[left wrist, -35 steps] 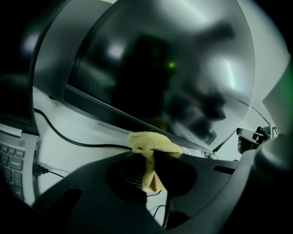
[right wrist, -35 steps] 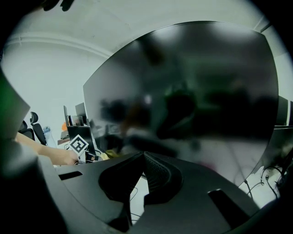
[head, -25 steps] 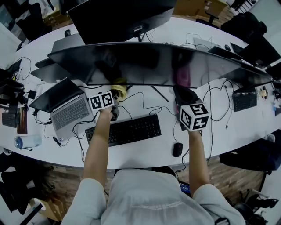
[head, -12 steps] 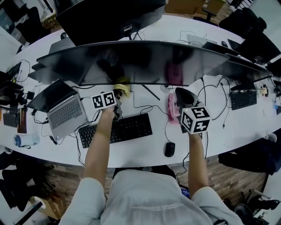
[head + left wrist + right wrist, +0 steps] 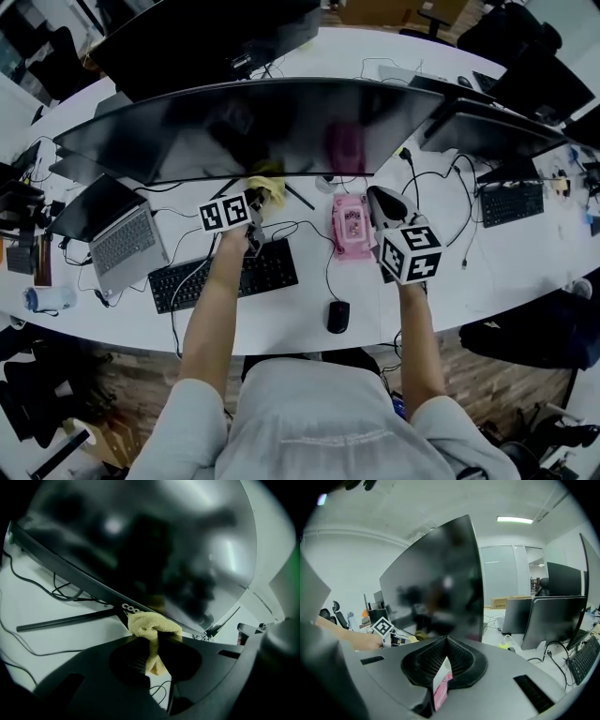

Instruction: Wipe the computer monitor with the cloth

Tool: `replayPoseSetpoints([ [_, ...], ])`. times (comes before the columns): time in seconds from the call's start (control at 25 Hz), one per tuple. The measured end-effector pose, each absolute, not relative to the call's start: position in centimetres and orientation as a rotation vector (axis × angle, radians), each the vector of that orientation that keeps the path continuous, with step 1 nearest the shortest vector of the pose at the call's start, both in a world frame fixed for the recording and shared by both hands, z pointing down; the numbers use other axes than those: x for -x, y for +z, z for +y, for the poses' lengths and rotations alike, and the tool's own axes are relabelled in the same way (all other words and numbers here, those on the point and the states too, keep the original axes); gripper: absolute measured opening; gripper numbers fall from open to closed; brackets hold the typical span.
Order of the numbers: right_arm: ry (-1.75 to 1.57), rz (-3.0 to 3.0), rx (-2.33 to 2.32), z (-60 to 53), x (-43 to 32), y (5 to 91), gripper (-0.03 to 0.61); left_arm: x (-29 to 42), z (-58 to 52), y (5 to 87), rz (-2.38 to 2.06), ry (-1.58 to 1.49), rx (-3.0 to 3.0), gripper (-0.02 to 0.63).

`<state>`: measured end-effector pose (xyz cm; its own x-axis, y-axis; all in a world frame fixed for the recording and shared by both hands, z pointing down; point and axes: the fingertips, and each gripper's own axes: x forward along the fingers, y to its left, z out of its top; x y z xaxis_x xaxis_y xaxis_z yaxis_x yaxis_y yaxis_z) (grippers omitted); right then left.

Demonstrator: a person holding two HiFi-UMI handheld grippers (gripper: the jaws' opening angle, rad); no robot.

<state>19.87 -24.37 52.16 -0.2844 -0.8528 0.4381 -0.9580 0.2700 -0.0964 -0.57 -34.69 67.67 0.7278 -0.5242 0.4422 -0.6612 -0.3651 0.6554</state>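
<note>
A wide curved dark monitor (image 5: 253, 127) spans the desk, and it fills the left gripper view (image 5: 140, 550). My left gripper (image 5: 255, 208) is shut on a bunched yellow cloth (image 5: 267, 187). The cloth (image 5: 152, 627) rests against the monitor's lower bezel near its stand, just ahead of the left gripper (image 5: 152, 644). My right gripper (image 5: 377, 202) hovers over the desk, right of the stand and short of the screen. Its jaws are closed on the edge of a pink pack (image 5: 351, 223). In the right gripper view the pack (image 5: 440, 686) is a thin sliver behind the right gripper (image 5: 446, 641).
A black keyboard (image 5: 225, 275) and a mouse (image 5: 337, 316) lie on the white desk (image 5: 281, 328) in front of me. There is an open laptop (image 5: 117, 239) to the left and more monitors (image 5: 492, 131) and a second keyboard (image 5: 511, 202) to the right. Cables trail around the stand.
The right gripper has drawn back from the screen, and the pink pack now shows beside it. The left gripper with the cloth has stayed at the monitor's lower edge.
</note>
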Motion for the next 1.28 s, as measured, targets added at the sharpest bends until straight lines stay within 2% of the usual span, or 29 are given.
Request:
replayPoseSetpoints([
  [0.56,0.481,-2.264,-1.637,-22.3,-27.6,52.0,0.028,-9.7,-32.3,67.0,-0.861,0.170,-2.061,0.055],
  [1.28,0.525,-2.277,-1.672,-19.2,-34.1,51.9,0.028,-23.1,-29.4,66.3,-0.716,0.125,-2.081,0.055],
])
